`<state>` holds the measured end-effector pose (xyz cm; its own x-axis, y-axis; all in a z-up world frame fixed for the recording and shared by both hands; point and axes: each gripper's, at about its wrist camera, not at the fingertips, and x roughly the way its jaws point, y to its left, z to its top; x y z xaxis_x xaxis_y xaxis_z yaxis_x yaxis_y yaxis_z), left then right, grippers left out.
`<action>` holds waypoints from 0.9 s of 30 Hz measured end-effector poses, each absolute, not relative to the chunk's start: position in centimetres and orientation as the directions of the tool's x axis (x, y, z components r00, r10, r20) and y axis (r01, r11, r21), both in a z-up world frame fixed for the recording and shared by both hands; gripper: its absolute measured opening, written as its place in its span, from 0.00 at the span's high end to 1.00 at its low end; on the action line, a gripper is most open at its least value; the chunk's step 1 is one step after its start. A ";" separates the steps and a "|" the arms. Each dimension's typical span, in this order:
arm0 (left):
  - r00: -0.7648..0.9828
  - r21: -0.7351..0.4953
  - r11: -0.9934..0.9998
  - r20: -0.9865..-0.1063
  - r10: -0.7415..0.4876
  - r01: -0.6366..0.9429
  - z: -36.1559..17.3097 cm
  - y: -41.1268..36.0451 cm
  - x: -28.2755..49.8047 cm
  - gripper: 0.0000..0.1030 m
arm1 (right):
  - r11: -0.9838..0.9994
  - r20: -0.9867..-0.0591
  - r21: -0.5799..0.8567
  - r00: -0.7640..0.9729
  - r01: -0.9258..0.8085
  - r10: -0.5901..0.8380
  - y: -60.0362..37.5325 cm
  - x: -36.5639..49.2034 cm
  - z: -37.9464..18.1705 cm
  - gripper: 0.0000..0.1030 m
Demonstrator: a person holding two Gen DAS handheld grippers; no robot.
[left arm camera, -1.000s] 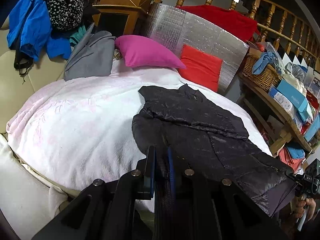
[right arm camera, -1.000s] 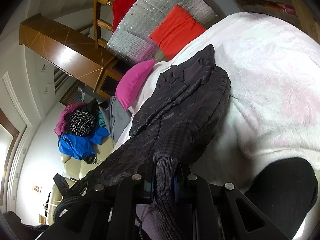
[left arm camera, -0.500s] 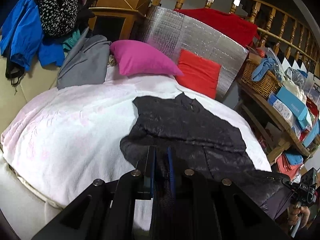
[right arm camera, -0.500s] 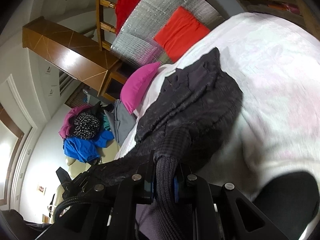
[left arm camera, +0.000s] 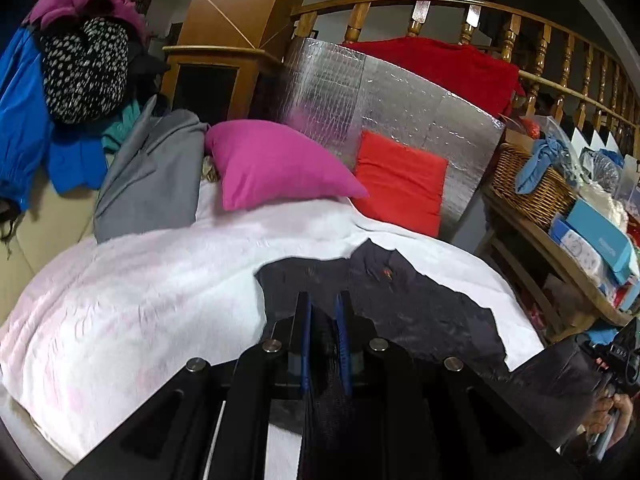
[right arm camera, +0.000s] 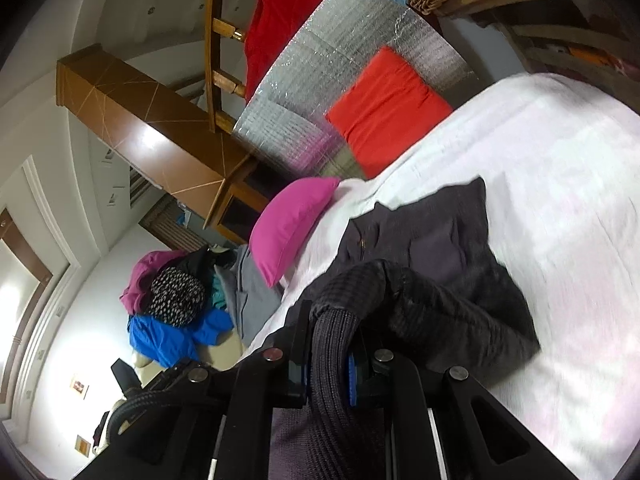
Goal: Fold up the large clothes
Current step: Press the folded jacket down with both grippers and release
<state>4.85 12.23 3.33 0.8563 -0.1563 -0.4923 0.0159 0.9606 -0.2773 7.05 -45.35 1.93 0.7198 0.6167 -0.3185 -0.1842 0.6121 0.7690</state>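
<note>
At the far left one heap of clothes (left arm camera: 80, 76) hung over a cream sofa, showing one blue garment, one black-and-white spotted piece and one purple one. Beside it lay one grey garment (left arm camera: 148, 176), then one magenta pillow (left arm camera: 276, 164) and one red cushion (left arm camera: 400, 180), the cushion propped against one silver foil panel (left arm camera: 400, 100). One red cloth (left arm camera: 440, 68) hung over the wooden railing behind. One black jacket (left arm camera: 400, 300) lay on the bed's white blanket (left arm camera: 140, 300), toward its right half, the collar pointing at the pillows. The left claw (left arm camera: 323, 312) was closed on a dark edge of the jacket, the fabric pinched between its two blue pads. The right claw (right arm camera: 330, 344) was clamped on one ribbed cuff of the jacket, the sleeve bunched above it. At the right one wicker basket (left arm camera: 532, 192) stood on a wooden shelf among several blue boxes, too crowded to count. A hand (left arm camera: 612, 420) showed at the right edge.
</note>
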 end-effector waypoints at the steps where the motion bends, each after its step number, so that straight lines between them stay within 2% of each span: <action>1: 0.857 -0.275 0.961 -0.493 -0.152 0.013 3.4 12.2 5.3 0.87 | 0.614 -0.320 0.768 0.723 -0.181 0.613 -45.2 7.5 2.0 0.87; 19: 0.841 -0.219 0.975 -0.532 -0.100 -0.022 4.4 12.3 16.5 0.88 | 0.617 -0.316 0.773 0.754 -0.147 0.576 -44.7 18.7 4.5 0.87; 27: 0.793 -0.171 0.984 -0.606 -0.059 -0.058 2.2 11.1 23.7 0.88 | 0.643 -0.411 0.765 0.732 -0.047 0.543 -44.6 26.1 1.9 0.87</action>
<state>23.70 11.12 2.23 0.7929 -0.0591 -0.6064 -0.0577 0.9835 -0.1714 26.13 -44.56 1.86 0.7324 0.5426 -0.4113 -0.0466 0.6426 0.7648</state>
